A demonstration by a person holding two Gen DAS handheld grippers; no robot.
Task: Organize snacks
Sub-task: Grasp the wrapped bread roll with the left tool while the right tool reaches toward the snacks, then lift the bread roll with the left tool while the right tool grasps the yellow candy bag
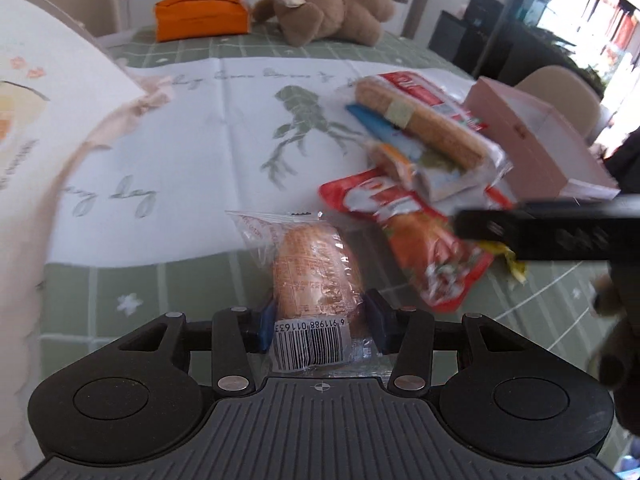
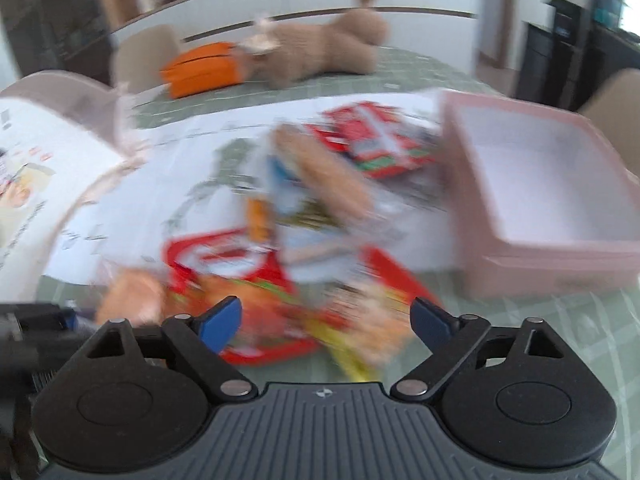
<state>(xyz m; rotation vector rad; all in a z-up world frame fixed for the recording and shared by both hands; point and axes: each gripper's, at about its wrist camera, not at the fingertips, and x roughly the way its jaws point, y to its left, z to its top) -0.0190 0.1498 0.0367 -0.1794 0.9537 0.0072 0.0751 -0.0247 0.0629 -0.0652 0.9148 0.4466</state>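
My left gripper (image 1: 320, 320) is shut on a clear-wrapped bread roll (image 1: 316, 276) with a barcode label, held low over the table. A pile of snacks lies to its right: a red packet (image 1: 408, 236), a long wafer pack (image 1: 420, 120) and a blue packet (image 1: 376, 124). My right gripper (image 2: 326, 322) is open and empty, hovering over the near end of the blurred snack pile (image 2: 304, 216). An open pink box (image 2: 540, 200) stands to the right of the pile; it also shows in the left wrist view (image 1: 536, 136). The right gripper's black body (image 1: 552, 232) crosses the left wrist view.
A large white and pink bag (image 1: 48, 128) stands at the left. An orange pouch (image 1: 200, 12) and a brown plush toy (image 1: 328, 8) lie at the far side of the green checked tablecloth (image 1: 160, 280). Chairs stand around the table.
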